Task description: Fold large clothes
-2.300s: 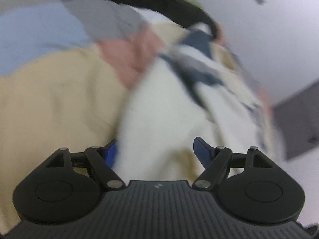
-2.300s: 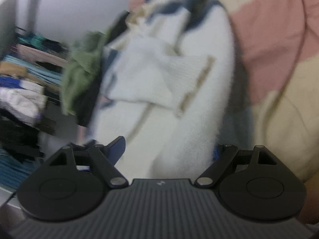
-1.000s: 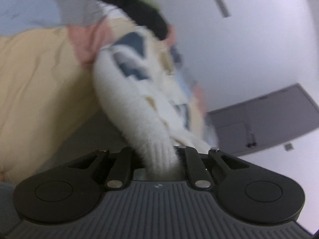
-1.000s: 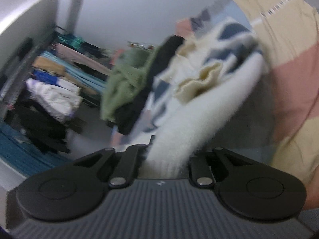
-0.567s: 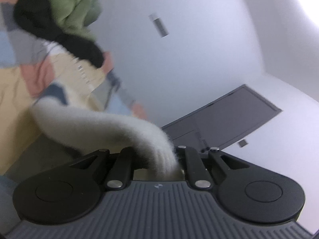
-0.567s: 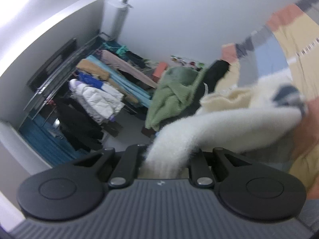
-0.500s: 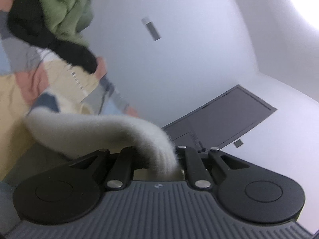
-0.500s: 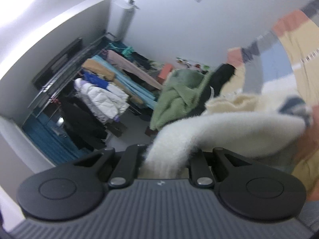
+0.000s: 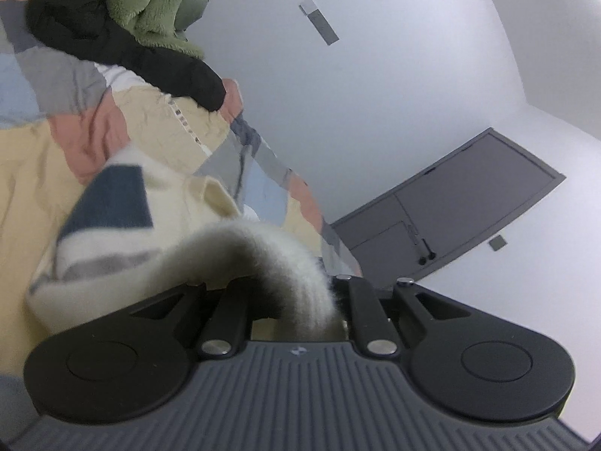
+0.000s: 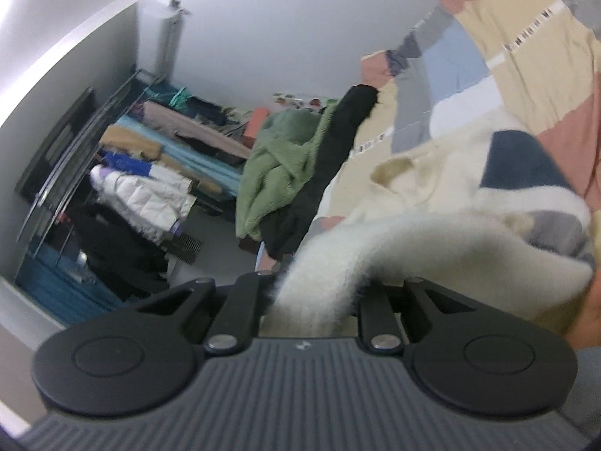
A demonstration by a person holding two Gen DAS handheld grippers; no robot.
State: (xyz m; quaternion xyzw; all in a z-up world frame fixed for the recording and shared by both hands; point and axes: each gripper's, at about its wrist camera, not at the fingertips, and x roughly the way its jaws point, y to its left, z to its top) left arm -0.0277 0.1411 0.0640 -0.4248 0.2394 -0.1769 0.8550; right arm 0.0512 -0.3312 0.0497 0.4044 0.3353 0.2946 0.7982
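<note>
A fluffy white sweater (image 9: 263,251) with navy and grey patches lies partly bunched on a patchwork quilt (image 9: 22,173) of yellow, pink, blue and grey. One furry white end arches up into my left gripper (image 9: 296,295), which is shut on it. In the right wrist view, another white end of the sweater (image 10: 450,240) runs into my right gripper (image 10: 315,295). Its jaws are opening slightly, and the fabric still sits pinched between them. The fur hides the fingertips of both grippers.
A green fleece (image 9: 157,0) and a black garment (image 9: 124,49) are heaped at the far end of the quilt. Beyond the bed stands a rack of clothes (image 10: 131,173) with a white puffer jacket. A grey door (image 9: 469,210) is set in the white wall.
Both grippers, open over the sweater at first, closed on its white ends and lifted them. Since half a second ago both views have dipped back toward the quilt, and the sweater has bunched nearer.
</note>
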